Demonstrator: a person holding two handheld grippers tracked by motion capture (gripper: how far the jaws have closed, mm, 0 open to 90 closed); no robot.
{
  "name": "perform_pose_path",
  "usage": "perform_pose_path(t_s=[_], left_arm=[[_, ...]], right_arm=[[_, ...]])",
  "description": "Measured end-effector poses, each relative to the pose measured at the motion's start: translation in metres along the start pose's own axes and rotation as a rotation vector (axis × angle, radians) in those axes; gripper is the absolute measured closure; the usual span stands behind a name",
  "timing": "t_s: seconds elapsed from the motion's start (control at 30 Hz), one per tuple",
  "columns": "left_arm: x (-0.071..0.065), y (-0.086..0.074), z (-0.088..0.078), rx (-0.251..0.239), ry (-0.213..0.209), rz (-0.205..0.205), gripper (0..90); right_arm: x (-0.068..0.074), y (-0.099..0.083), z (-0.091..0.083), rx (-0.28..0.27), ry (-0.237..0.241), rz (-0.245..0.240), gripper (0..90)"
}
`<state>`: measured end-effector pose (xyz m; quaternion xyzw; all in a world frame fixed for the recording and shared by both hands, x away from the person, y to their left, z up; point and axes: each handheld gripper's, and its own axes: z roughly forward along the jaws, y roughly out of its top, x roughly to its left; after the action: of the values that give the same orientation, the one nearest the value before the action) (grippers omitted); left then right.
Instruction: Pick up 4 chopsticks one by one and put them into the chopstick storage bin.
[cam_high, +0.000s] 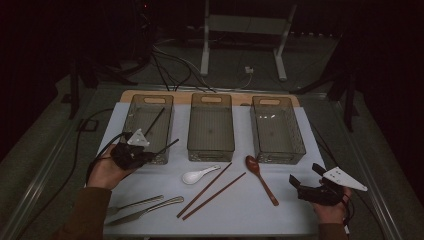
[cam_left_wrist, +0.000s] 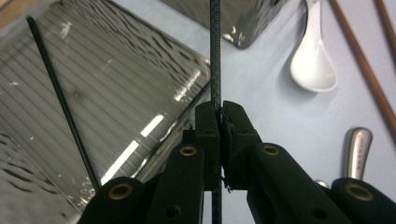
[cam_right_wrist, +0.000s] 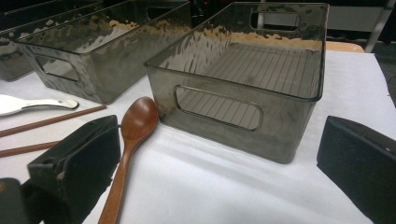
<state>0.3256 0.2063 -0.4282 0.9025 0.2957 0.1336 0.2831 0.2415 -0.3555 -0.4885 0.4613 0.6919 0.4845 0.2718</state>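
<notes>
Over at about 9 o'clock on the desk, the left gripper has its jaws clamped tight on a thin black chopstick, holding it near one end so the long part pokes out toward the left bin. A second black chopstick already lies slanted inside that bin, so it looks like the pair is being sorted in there, with the held one hanging just at the bin's near right corner. Gripping it near the end probably makes it easier to tip over the wall.

The right gripper sits at roughly 4 o'clock with jaws wide open and nothing between them, seemingly parked beside the brown wooden spoon, which lies just in front of the right bin.

The middle bin looks empty. A white soup spoon and two brown chopsticks wait at 6 o'clock, with a metal knife and another metal utensil at 7.

Hard to say what that second utensil is, fork or spoon, since its head is too dark. The held chopstick's far tip is cut off in the left gripper view, and whether it touches the bin wall isn't clear.
</notes>
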Motion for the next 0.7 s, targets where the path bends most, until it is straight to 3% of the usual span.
perform_pose_path(t_s=[0.7], left_arm=[[0.021, 0.018, -0.006, -0.020, 0.055, -0.061, 87.8]], right_arm=[[0.000, 0.000, 0.000, 0.000, 0.000, 0.000, 0.0]])
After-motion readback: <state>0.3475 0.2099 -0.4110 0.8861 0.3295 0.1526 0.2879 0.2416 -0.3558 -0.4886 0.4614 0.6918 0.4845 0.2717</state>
